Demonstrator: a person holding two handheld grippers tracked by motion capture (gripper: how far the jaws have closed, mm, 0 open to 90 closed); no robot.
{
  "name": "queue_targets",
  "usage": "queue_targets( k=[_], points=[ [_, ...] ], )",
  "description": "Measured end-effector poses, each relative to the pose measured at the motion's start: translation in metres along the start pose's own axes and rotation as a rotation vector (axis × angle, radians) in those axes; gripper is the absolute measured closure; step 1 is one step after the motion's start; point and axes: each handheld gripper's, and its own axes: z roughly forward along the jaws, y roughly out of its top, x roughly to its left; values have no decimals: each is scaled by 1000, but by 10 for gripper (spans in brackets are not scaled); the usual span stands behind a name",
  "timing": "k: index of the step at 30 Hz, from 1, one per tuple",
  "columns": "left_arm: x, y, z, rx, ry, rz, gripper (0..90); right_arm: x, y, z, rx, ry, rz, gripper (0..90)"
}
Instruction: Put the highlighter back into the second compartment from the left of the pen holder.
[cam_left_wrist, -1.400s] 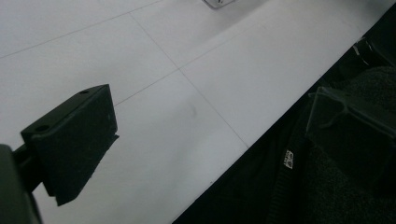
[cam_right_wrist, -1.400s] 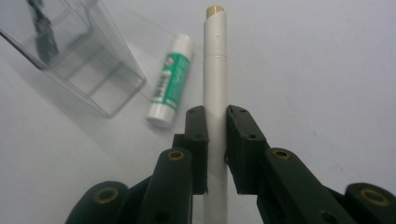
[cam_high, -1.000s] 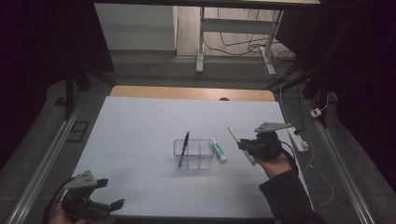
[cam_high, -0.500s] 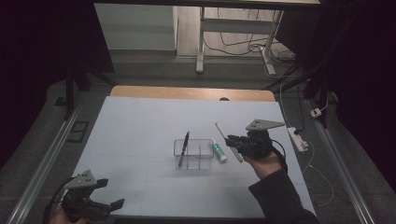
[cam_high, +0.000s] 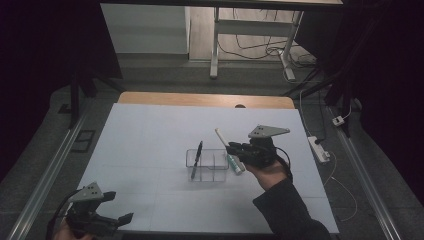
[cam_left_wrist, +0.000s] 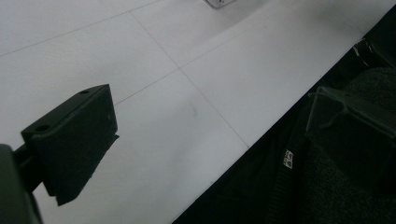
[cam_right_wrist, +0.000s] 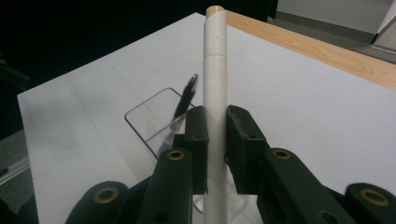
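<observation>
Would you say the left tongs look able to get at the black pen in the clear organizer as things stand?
Probably yes: the left tongs are open and hold nothing, and bare table lies between them and the black pen leaning in the clear organizer, though it's a long reach.

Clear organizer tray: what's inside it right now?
One dark pen leans in the clear tray, tip over its rim. A green-capped tube lies beside it, outside. The tray's right end is partly hidden by the right claw.

White marker (cam_right_wrist: 215, 84), black pen (cam_high: 196, 159) (clear organizer (cam_high: 207, 165)), white table (cam_high: 150, 135).
</observation>
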Motion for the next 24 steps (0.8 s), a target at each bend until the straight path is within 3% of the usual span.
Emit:
queue_targets(
  k=[12, 24],
  points=[
    [1, 0, 0, -1, -2, 0, 22, 14, 9, 29, -15, 39, -23, 780],
    [1, 0, 0, -2, -4, -3, 21, 17, 11, 51, -18, 44, -30, 780]
  ],
)
